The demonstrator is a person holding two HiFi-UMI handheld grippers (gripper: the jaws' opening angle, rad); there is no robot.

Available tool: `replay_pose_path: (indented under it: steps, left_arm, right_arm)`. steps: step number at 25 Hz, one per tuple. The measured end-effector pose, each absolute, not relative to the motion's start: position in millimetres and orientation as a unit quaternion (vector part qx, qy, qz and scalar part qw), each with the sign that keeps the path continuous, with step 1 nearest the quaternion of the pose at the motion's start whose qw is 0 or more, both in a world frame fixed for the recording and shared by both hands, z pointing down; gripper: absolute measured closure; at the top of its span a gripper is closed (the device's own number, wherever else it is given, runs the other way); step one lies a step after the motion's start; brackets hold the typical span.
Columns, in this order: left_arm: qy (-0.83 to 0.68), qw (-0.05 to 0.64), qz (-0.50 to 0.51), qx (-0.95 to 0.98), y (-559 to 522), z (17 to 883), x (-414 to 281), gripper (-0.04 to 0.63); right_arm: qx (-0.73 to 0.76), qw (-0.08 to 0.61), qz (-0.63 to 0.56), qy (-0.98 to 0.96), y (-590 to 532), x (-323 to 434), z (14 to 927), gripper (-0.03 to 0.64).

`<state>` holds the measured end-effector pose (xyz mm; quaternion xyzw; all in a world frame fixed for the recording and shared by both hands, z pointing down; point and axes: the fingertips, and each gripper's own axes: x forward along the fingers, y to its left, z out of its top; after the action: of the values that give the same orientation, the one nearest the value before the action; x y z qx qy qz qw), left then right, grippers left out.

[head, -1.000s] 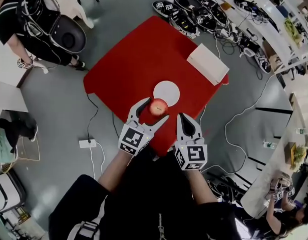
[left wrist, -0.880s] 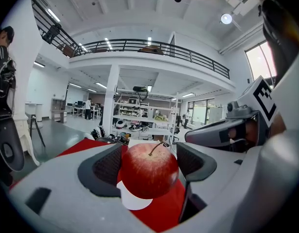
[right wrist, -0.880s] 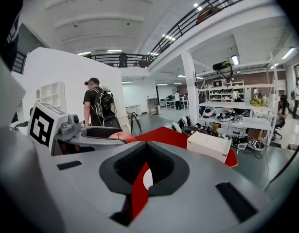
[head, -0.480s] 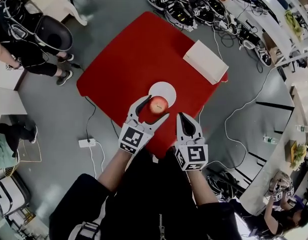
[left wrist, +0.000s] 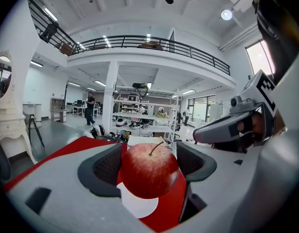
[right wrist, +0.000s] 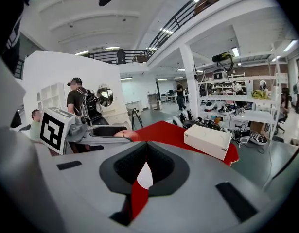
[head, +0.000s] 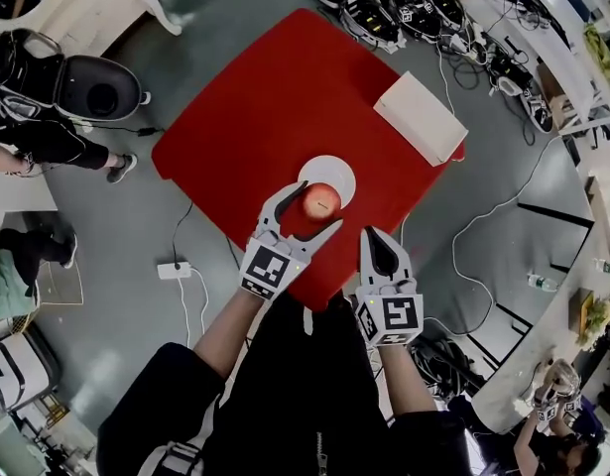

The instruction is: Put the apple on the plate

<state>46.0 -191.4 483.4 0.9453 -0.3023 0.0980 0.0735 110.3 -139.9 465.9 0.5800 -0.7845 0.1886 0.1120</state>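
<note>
Black clothing (head: 305,385) nearest in the head view, a forearm (head: 230,330) running forward from it to each tool. Next out, the marker cubes (head: 268,268), one on each. Left gripper (head: 314,206) clamped on the apple (head: 321,201): in the left gripper view, both dark pads (left wrist: 108,166) pressed against the red fruit's sides, stem up and tipped slightly right. Apple held over the near edge of the white plate (head: 330,167), some of the plate's white showing beneath the fruit in the left gripper view; contact between apple and plate not possible to judge. Right gripper (head: 376,246) just beside the left, over the near edge of the red table (head: 275,97); jaws drawn together to a thin slit, nothing gripped, only a sliver of red cloth and white plate visible through the gap in the right gripper view. Beyond the plate, bare red tabletop, then a white box (head: 420,117) lying flat near the far right corner, well apart from the plate. On the grey floor (head: 136,216) left of the table, a white power strip (head: 173,270). Farthest off, a row of dark gear (head: 384,13) with square markers past the table's far edge, and a person (head: 27,137) at the left margin.
</note>
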Motion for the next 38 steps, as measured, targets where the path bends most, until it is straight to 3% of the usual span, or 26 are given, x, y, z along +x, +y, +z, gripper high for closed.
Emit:
replay_pose_path:
  steps: [38]
  left_arm:
    - [-0.316, 0.078, 0.135, 0.936, -257, 647, 89, 0.238]
  right_arm:
    - [0.566, 0.14, 0.265, -0.768, -142, 127, 553, 0.606]
